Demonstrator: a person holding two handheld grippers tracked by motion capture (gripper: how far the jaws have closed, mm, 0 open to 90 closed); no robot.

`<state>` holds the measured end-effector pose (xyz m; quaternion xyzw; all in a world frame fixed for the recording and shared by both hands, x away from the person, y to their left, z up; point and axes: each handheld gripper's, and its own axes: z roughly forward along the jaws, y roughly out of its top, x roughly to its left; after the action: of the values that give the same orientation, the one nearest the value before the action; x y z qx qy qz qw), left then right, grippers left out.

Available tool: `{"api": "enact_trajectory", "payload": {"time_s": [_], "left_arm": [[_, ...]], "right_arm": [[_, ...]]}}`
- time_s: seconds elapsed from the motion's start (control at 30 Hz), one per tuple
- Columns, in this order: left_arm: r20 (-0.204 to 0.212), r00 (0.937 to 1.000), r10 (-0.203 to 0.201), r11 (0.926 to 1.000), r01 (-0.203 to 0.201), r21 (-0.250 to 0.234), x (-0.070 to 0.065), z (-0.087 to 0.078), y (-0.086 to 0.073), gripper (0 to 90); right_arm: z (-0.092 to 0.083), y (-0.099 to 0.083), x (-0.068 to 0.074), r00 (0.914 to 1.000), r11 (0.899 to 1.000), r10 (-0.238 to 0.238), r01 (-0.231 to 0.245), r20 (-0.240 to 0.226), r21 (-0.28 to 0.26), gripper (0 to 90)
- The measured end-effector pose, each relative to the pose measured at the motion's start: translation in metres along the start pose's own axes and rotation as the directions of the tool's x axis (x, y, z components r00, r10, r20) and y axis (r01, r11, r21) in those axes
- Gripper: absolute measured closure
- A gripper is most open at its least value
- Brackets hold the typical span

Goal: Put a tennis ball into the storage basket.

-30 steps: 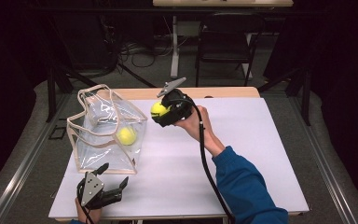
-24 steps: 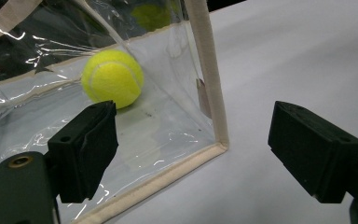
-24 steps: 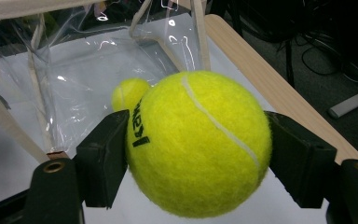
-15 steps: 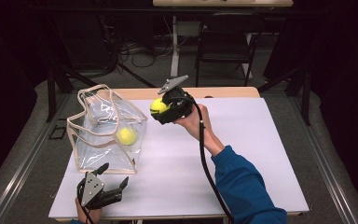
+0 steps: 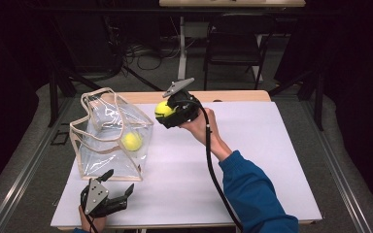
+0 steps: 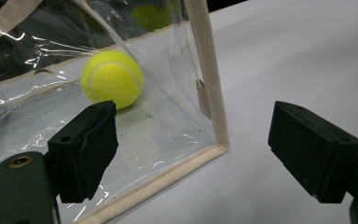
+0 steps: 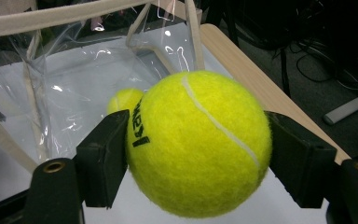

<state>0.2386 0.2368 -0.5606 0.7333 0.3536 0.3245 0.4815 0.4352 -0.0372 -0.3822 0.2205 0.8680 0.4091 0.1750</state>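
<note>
A yellow tennis ball [image 7: 198, 142] is clamped between the jaws of the right tool [image 5: 167, 112], held above the bench [image 5: 252, 160] beside the clear tote bag [image 5: 108, 141]. A second tennis ball [image 5: 131, 141] is seen inside the bag. The left tool [image 6: 193, 154] is spread wide, empty, at the bag's near corner.

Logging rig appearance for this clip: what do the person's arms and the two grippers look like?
Both grippers are black with blocky black fingers. The right gripper carries a grey three-cornered plate on top and trails a black cable along a blue sleeve. The left gripper has the same grey plate, with small holes. Brass-coloured rivets sit at the finger bases.
</note>
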Motion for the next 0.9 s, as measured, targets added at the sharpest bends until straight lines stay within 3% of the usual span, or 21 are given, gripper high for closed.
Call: {"api": "enact_trajectory", "payload": {"time_s": [0.4,0.9], "left_arm": [[0.001,1.0,0.0,1.0,0.0,-0.001,0.0,0.0,0.0,15.9],[0.004,1.0,-0.008,1.0,0.008,0.003,0.001,0.002,0.0,15.9]], "right_arm": [[0.001,0.009,0.0,1.0,0.999,0.004,-0.004,-0.002,-0.038,25.9],[0.006,0.017,0.004,0.9999,0.999,-0.013,0.013,-0.003,-0.033,25.9]]}}
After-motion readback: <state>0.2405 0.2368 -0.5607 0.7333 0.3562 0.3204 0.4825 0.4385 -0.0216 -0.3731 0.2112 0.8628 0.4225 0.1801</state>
